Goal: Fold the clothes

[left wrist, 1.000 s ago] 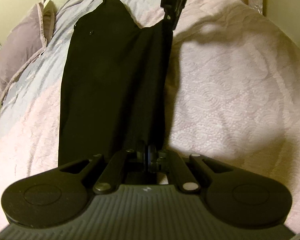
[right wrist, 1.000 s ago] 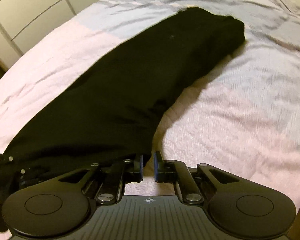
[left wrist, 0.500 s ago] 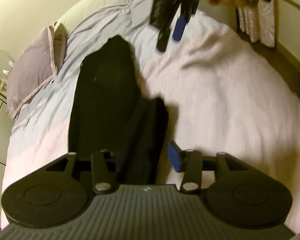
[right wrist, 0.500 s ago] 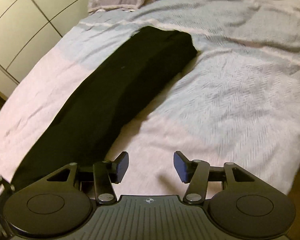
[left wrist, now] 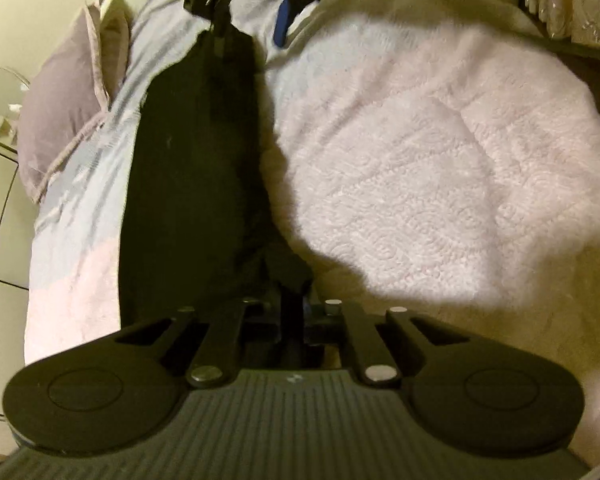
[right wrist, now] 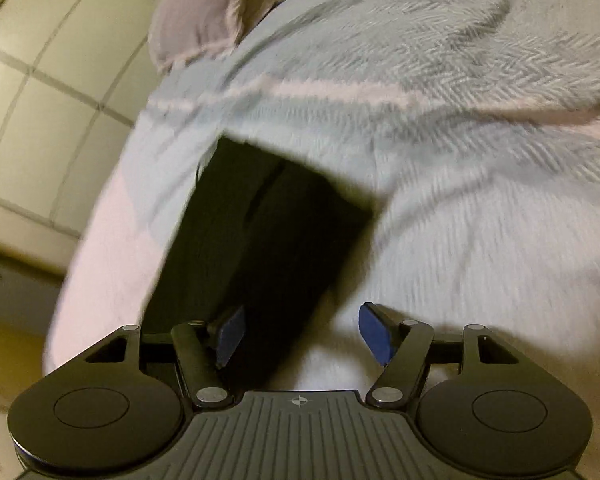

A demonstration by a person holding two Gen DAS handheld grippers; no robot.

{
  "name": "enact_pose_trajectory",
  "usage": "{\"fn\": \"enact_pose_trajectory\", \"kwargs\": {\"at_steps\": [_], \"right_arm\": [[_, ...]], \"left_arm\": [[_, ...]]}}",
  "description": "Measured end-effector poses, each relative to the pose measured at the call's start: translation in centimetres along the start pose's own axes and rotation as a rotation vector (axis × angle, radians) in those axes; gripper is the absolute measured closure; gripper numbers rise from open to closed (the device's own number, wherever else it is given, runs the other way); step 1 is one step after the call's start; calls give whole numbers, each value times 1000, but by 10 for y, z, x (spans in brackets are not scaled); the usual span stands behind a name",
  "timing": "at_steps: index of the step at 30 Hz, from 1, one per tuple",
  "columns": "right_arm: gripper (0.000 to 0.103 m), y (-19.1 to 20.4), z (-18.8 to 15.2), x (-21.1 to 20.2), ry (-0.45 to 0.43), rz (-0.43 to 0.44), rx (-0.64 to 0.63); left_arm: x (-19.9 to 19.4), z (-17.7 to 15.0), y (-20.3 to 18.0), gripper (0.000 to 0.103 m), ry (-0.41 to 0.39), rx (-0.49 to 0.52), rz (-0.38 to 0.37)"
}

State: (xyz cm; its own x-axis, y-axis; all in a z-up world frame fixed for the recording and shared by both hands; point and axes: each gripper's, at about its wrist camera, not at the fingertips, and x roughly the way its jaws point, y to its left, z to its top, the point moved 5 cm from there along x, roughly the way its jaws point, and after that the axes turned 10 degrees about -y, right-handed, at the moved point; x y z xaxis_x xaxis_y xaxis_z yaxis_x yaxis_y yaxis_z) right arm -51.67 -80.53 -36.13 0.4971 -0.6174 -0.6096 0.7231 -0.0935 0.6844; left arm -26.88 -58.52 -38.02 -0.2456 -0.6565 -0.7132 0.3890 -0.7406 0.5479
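A: Nearest to us, the left tool (left wrist: 292, 316) is pinched tight on the near end of the black trousers (left wrist: 196, 184), with a bunched bit of dark cloth between its fingers.

B: And the trousers themselves?

A: Folded lengthwise into one long dark strip, lying flat on the bed (left wrist: 440, 184) and running away from the left tool toward the pillow (left wrist: 60, 120). The near part of the bedspread is pink with a swirled, quilted texture; farther off it turns pale blue-grey.

B: Over on the right wrist camera?

A: The right tool (right wrist: 300, 336) has its jaws apart and still spreading, blue pads (right wrist: 230, 334) showing on both sides. The far end of the trousers (right wrist: 268, 240) lies below, its edge running under the gap, but neither pad presses on it.

B: Any writing to pick out?

A: Nothing legible. Only a small cross-in-circle mark on the ribbed body of each tool.

B: Farther back?

A: From the left camera, the right tool (left wrist: 256, 8) hangs over the far end of the trousers, one blue pad visible, blurred. Beyond it are the lilac-grey pillow at the head of the bed and pale panelled cupboard doors (right wrist: 40, 120) alongside.
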Motion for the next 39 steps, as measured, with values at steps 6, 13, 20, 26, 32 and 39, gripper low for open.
{"fn": "enact_pose_trajectory", "kwargs": {"at_steps": [6, 13, 20, 26, 32, 39], "right_arm": [[77, -17, 47, 33, 78, 75, 82], [70, -15, 37, 17, 75, -3, -8], [48, 15, 11, -15, 119, -16, -185], [48, 85, -81, -17, 321, 169, -404], [48, 171, -182, -9, 436, 338, -653], [48, 238, -295, 2, 435, 359, -915]], "left_arm": [[-5, 3, 13, 100, -55, -34, -19], [-10, -2, 8, 100, -37, -70, -84], [-47, -23, 4, 94, 24, -169, -61], [-84, -77, 16, 92, 179, -330, 64], [-128, -177, 26, 72, 342, -329, 198], [-169, -310, 25, 73, 416, -207, 229]]}}
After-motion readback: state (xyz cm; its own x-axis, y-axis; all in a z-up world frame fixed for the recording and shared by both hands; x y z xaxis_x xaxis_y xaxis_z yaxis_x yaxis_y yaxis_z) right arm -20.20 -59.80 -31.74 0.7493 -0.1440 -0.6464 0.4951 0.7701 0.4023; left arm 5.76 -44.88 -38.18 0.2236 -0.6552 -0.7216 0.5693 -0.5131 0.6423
